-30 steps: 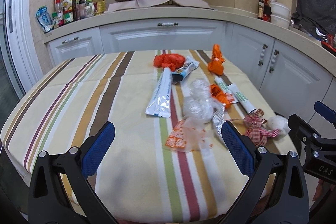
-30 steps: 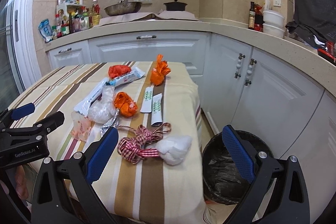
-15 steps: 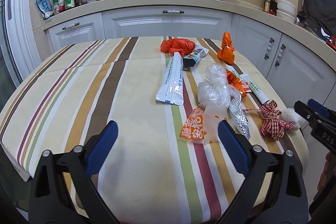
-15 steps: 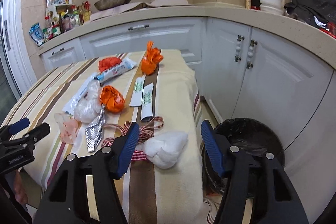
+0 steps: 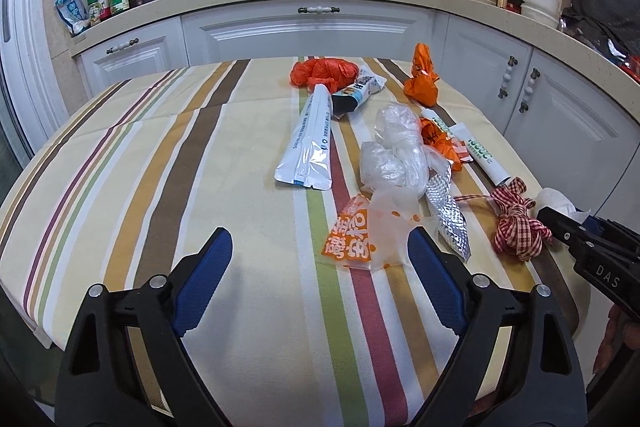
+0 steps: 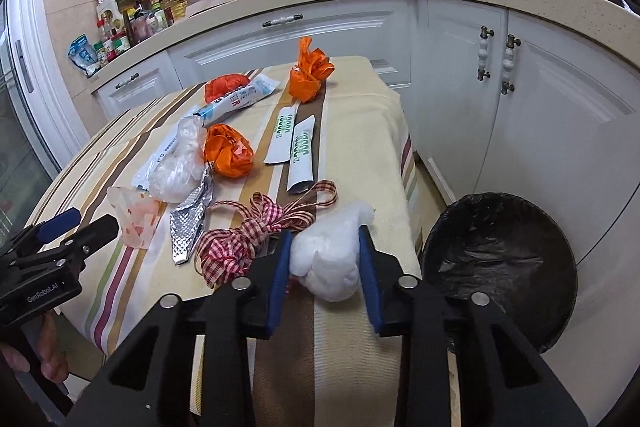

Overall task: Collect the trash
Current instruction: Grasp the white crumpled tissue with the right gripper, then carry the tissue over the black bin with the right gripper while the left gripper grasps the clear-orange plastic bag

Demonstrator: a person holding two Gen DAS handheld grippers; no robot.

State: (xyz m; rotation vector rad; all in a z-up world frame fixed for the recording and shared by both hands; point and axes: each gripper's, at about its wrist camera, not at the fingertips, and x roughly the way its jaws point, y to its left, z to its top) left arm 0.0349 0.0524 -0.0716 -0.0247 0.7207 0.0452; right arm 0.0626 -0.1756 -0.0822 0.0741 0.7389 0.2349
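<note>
Trash lies on a striped tablecloth (image 5: 120,187). My right gripper (image 6: 325,247) has narrowed around a crumpled white tissue wad (image 6: 328,259) at the table's right edge; its blue pads touch both sides. Beside the wad lies a red checked ribbon (image 6: 256,231). My left gripper (image 5: 318,251) is open and empty above the cloth, just short of an orange-printed clear bag (image 5: 356,235). A black-lined trash bin (image 6: 500,259) stands on the floor right of the table. The right gripper also shows at the right edge of the left wrist view (image 5: 576,231).
More trash lies farther back: a clear plastic bag (image 5: 394,159), silver foil wrapper (image 5: 446,215), white pouch (image 5: 310,151), orange bags (image 5: 422,83), white tubes (image 6: 302,155). White cabinets (image 6: 540,115) and a counter with bottles and pans surround the table.
My right gripper moved forward and down to the tissue wad and its jaws narrowed around it. My left gripper moved slightly closer to the table and stayed open.
</note>
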